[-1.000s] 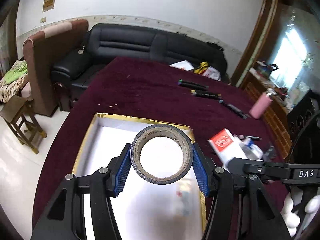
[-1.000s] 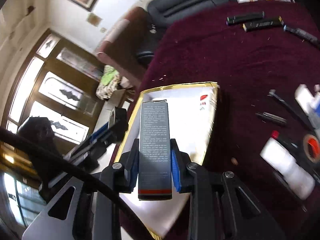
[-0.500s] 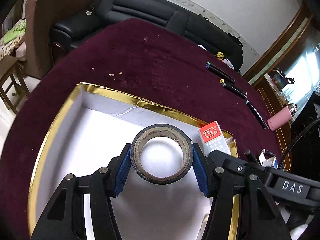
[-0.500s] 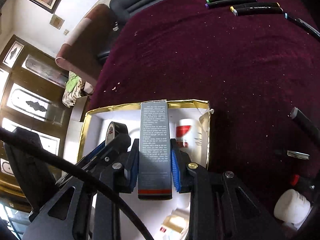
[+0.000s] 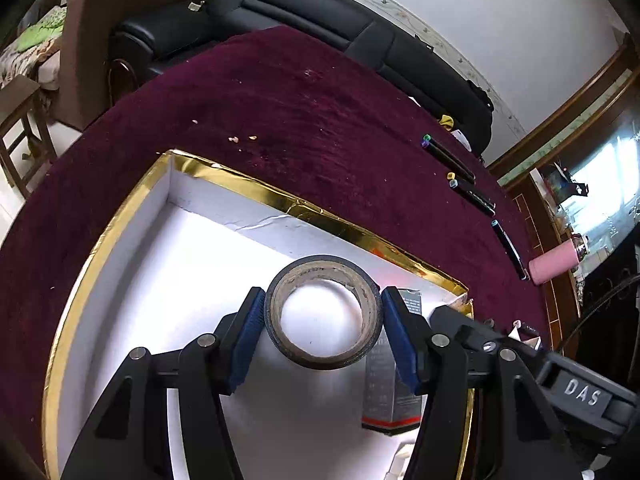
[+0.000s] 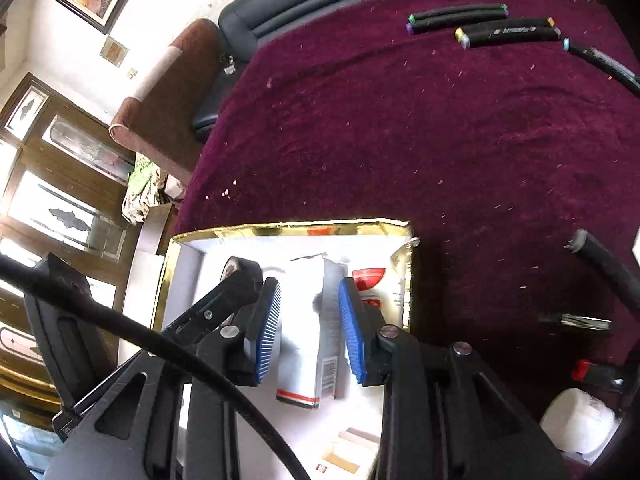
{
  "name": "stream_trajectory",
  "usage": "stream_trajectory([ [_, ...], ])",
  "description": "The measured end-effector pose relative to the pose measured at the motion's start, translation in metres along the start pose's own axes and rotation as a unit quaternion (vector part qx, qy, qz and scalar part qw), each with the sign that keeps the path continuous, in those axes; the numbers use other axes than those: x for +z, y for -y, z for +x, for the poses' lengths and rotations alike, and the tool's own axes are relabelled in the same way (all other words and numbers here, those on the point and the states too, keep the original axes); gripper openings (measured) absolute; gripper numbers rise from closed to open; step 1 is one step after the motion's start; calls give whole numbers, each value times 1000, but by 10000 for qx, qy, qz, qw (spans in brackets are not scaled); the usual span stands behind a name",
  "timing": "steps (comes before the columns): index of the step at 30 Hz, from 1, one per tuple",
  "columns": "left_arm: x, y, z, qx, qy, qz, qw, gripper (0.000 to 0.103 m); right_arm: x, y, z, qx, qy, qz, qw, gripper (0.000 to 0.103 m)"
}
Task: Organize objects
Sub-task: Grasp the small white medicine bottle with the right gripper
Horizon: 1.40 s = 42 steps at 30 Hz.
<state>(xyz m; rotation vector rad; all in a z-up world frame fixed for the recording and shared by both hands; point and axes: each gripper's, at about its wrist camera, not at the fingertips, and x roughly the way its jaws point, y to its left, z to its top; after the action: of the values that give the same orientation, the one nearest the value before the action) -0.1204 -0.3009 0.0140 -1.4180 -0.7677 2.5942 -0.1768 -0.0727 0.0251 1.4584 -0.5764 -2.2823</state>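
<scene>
My left gripper is shut on a black tape roll and holds it over the white inside of the gold-rimmed box. My right gripper is open above the same box. A tall grey carton with a red band lies in the box between and below the blue pads, free of them. The same carton shows in the left wrist view, beside the right gripper's body. A red and white carton lies in the box's far right corner.
The box sits on a dark red tablecloth. Several black markers lie at the far side, a black pen and a white roll at the right. A pink bottle and a black sofa stand beyond the table.
My right gripper has opened and let go of the grey carton, which now lies in the box. My left gripper has moved lower over the box, still holding the tape roll.
</scene>
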Motion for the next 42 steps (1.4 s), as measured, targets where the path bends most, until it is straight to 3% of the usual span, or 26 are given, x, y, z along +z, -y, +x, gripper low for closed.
stream_trajectory([
  [6, -8, 7, -28, -141, 71, -2, 9999, 53, -13, 6, -52, 66, 334, -265, 9991, 30],
  [12, -26, 13, -57, -425, 108, -204, 9988, 60, -49, 43, -112, 88, 552, -375, 9977, 32],
  [17, -57, 32, -97, -982, 228, -119, 9948, 61, -80, 86, -167, -139, 816, -474, 9954, 32],
  [21, -101, 66, -124, -1554, 226, 269, 9872, 66, -96, 119, -192, -439, 843, -609, 9936, 32],
  [29, -169, 103, -120, -2098, -83, 511, 9764, 66, -107, 140, -175, -561, 422, -837, 9940, 32],
  [37, -192, 97, -127, -1884, -96, 596, 9802, 66, -108, 129, -155, -528, 160, -1171, 9916, 32],
  [39, -194, 93, -131, -1889, -53, 578, 9803, 66, -114, 119, -152, -712, 50, -1444, 9869, 32],
  [42, -195, 93, -134, -1920, -3, 586, 9797, 66, -115, 113, -161, -1054, 320, -1688, 9795, 32],
])
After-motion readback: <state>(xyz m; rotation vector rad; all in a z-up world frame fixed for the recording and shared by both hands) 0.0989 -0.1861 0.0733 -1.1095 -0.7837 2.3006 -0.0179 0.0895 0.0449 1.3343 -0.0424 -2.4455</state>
